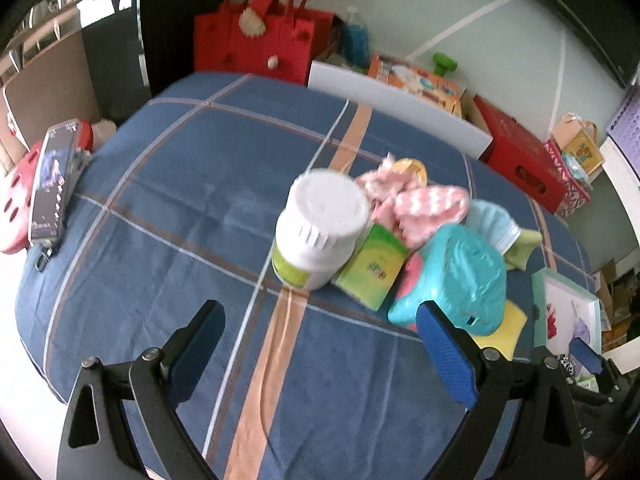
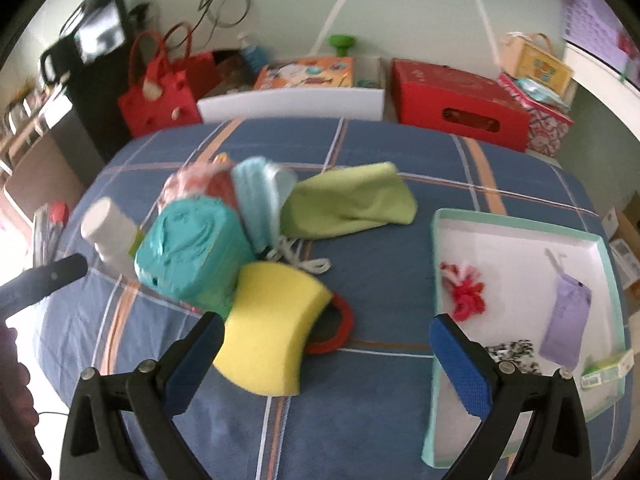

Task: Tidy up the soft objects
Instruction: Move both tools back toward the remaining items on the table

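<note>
A pile sits on the blue plaid cloth (image 1: 168,208): a white bottle (image 1: 316,228), a green packet (image 1: 374,268), pink knit cloth (image 1: 416,204), a teal plastic-wrapped bundle (image 2: 192,252), a light blue cloth (image 2: 256,200), a green cloth (image 2: 352,200) and a yellow sponge (image 2: 272,332). My left gripper (image 1: 320,344) is open and empty, short of the bottle. My right gripper (image 2: 328,364) is open and empty, just right of the sponge. A mint-rimmed white tray (image 2: 516,228) at the right holds a red-white knot (image 2: 464,296), a lilac pouch (image 2: 564,320) and a patterned cloth (image 2: 512,354).
A red ring (image 2: 336,332) lies under the sponge's edge. A white cord (image 2: 300,260) lies by the pile. A red bag (image 1: 256,40), a white board (image 1: 400,104) and red boxes (image 2: 460,104) stand behind the table. A flat dark pack (image 1: 52,184) lies at the left edge.
</note>
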### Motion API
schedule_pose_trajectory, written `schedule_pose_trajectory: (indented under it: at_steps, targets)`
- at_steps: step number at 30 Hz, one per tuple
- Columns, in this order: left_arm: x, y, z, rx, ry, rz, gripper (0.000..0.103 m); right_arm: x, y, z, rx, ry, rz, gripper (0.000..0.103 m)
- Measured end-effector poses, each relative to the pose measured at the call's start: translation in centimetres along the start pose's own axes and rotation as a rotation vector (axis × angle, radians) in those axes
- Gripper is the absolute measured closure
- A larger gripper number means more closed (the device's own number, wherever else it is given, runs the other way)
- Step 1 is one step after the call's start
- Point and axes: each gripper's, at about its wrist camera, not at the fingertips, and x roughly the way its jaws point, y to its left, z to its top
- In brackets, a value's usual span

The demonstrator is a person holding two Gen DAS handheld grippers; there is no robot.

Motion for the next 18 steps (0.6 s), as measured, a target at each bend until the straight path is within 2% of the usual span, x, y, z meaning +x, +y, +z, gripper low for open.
schedule_pose_trajectory:
  at_steps: [10, 18]
  targets:
    - [4.3, -1.0, -1.3, 0.065, 0.139, 0.025, 0.007, 3.4, 1.8, -1.2, -0.059, 0.102, 0.024, 0.0]
    - [6.4, -1.0, -1.6, 0.076, 0.198, 0.04, 0.007, 5.1, 3.9, -1.7, -0.137, 0.146, 0.026, 0.0]
